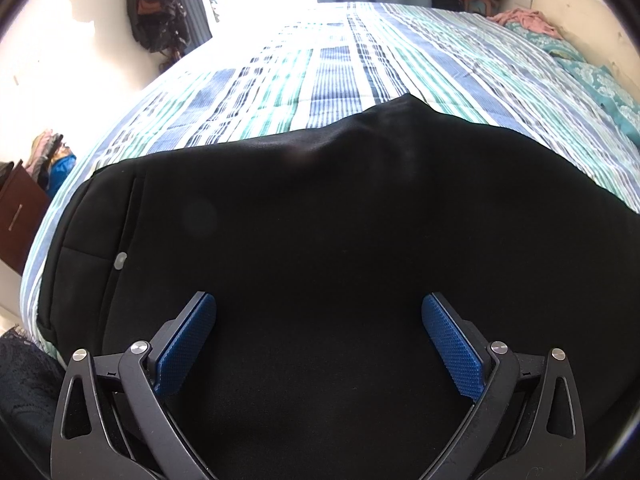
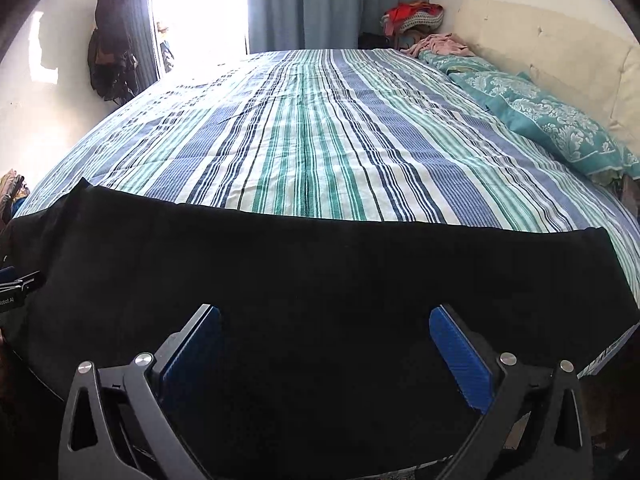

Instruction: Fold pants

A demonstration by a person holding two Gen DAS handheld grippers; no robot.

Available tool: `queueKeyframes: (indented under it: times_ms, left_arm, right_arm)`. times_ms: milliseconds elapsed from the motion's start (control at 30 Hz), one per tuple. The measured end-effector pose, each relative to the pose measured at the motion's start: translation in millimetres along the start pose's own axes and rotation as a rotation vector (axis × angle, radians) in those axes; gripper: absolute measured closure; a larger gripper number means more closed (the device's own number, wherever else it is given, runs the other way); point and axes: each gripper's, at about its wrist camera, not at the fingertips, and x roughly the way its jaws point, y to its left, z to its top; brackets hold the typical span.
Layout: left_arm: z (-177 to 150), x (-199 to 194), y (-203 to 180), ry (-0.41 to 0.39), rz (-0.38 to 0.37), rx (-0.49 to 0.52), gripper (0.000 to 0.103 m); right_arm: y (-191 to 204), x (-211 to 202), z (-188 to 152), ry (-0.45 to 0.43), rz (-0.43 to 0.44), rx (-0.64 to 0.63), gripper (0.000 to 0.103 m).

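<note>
Black pants lie spread across the near edge of the striped bed. In the left wrist view the waistband end with a grey button is at the left. My left gripper is open, hovering just over the pants, holding nothing. In the right wrist view the pants stretch left to right, their right end near the bed's right side. My right gripper is open above the fabric, empty. The left gripper's tip shows at the far left edge.
Teal patterned pillows lie along the right side by a cream headboard. A pink garment and a clothes pile sit at the far corner. Dark clothes hang on the left wall. A brown cabinet stands left of the bed.
</note>
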Motion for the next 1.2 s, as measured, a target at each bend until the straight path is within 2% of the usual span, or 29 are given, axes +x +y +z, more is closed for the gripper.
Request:
queueKeyframes:
  times_ms: [633, 733, 867, 1067, 1133, 1200]
  left_arm:
    - [-0.3, 1.0, -0.2, -0.004, 0.004, 0.004, 0.0]
    - [0.4, 1.0, 0.4, -0.001, 0.001, 0.004, 0.0]
    - [4.9, -8.5, 2.4, 0.024, 0.023, -0.018, 0.001]
    - [23.2, -50.1, -14.9, -0.075, -0.078, -0.016, 0.001]
    - [30.6, -50.6, -32.5, -0.072, -0.121, 0.025, 0.001]
    - [33.9, -45.1, -48.9, -0.063, -0.13, 0.061, 0.001]
  right_arm:
    - [-2.5, 0.8, 0.5, -0.006, -0.007, -0.019, 0.0]
    - [-7.6, 5.3, -0.7, 0.022, -0.019, -0.012, 0.0]
    - [-20.9, 21.6, -8.7, 0.105, 0.007, 0.053, 0.0]
    - [-52.9, 11.6, -2.0, 0.092, 0.012, 0.172, 0.0]
    - [-73.5, 11.7, 4.7, 0.109, 0.021, 0.237, 0.0]
    - [-97.1, 12.3, 15.8, 0.127, 0.002, 0.269, 0.0]
